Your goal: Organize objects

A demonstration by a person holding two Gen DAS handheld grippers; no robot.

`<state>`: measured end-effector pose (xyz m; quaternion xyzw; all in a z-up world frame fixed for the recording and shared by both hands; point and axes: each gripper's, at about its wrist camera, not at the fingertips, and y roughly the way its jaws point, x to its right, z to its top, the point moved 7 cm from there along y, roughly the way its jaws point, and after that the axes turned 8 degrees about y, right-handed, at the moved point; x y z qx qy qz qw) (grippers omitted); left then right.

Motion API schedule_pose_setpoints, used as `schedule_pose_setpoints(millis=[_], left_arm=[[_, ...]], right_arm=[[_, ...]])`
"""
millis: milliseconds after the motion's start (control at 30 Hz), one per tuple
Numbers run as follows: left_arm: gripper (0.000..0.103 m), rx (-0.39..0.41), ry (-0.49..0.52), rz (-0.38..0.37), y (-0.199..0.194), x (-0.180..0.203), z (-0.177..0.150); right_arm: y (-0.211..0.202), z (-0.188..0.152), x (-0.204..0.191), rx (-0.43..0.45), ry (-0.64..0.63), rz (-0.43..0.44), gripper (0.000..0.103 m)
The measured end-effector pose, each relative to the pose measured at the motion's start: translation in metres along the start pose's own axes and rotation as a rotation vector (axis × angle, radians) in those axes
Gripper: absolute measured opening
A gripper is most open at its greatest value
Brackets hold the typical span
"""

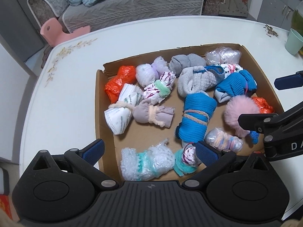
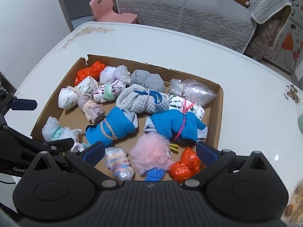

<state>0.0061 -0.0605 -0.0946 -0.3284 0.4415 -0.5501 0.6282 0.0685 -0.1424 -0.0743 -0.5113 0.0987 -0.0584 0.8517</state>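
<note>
A shallow cardboard box (image 1: 98,94) (image 2: 220,102) on the white table holds several tied bundles: blue socks (image 1: 195,119) (image 2: 111,126), grey socks (image 1: 197,81) (image 2: 142,100), face masks (image 1: 121,113), orange bags (image 1: 119,83) (image 2: 184,166), bubble wrap (image 1: 147,162) and a pink pompom (image 1: 240,111) (image 2: 151,153). My left gripper (image 1: 149,151) is open and empty above the box's near edge, over the bubble-wrap bundle. My right gripper (image 2: 150,151) is open and empty above the pompom at the box's near right.
A green cup (image 1: 293,41) stands at the table's right edge. Crumbs (image 2: 292,93) lie on the table by it. A grey sofa (image 2: 189,13) and a pink child's chair (image 2: 108,9) stand beyond the table.
</note>
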Motion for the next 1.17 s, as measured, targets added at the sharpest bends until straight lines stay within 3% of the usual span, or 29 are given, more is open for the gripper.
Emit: schedule_pose_setpoints(millis=[833, 1167], left_arm=[[0.102, 0.041, -0.061, -0.032, -0.007, -0.015, 0.006], [0.102, 0.067, -0.107, 0.011, -0.012, -0.031, 0.011]], right_arm=[[-0.001, 0.005, -0.001, 0.035, -0.029, -0.006, 0.102], [-0.003, 0.007, -0.004, 0.050, -0.044, 0.000, 0.102]])
